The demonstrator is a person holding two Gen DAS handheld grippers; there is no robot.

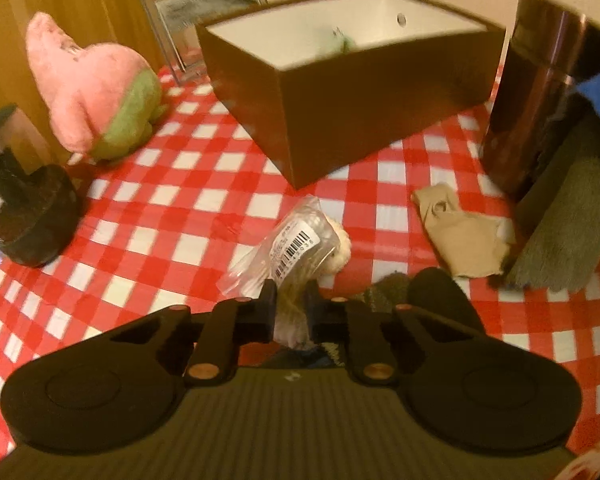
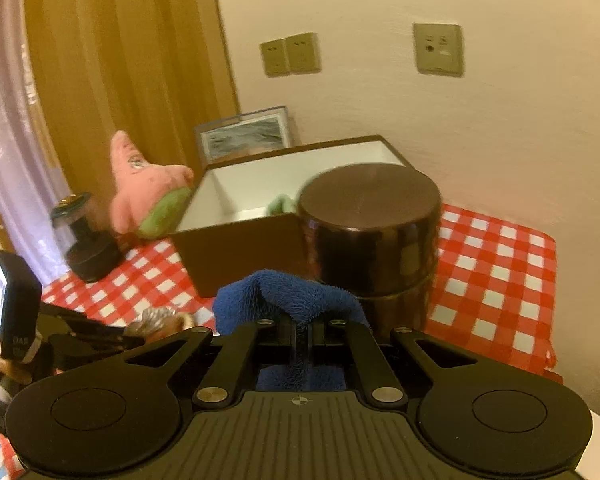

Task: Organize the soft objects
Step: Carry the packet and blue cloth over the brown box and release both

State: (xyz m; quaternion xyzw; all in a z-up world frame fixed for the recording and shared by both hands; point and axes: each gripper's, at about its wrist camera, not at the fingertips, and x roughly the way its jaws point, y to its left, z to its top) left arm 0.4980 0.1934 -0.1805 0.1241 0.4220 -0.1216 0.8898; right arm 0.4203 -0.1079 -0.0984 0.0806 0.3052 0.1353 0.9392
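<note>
Left wrist view: left gripper [image 1: 291,307] clamping one bagged toy [image 1: 300,240], right gripper [image 2: 300,330] pinching one blue cloth [image 2: 288,294].

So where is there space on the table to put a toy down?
Bare checked cloth lies between the pink plush, brown box and black stand. More right of the brown canister. Crowded near the beige cloth.

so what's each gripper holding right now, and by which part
The left gripper pinches the near end of a clear plastic packet. The right gripper pinches a raised fold of a blue towel.
</note>
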